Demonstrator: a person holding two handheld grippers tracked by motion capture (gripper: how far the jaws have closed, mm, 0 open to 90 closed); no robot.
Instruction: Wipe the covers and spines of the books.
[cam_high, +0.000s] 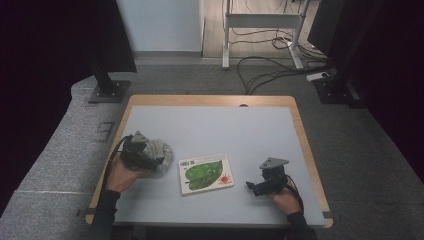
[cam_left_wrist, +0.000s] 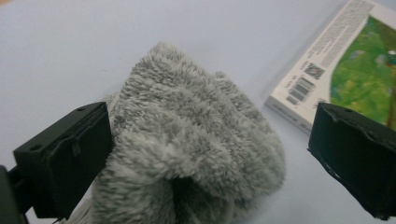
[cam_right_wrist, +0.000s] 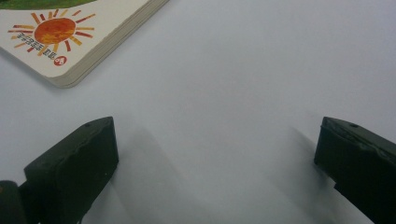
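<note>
Left tool (cam_left_wrist: 205, 154) jaws wide apart; grey fluffy cloth (cam_left_wrist: 196, 140) lies between them, brushing the left-hand jaw, not clamped. Book (cam_left_wrist: 345, 74) just beyond the other jaw. Right tool (cam_right_wrist: 215, 163) also spread wide, empty, over bare tabletop (cam_right_wrist: 243, 70).

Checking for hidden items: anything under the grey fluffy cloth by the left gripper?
Cannot tell. The grey fluffy cloth lies bunched on the table, between the open jaws of the left gripper. Its pile covers whatever is beneath. The picture book lies beside it, apart.
</note>
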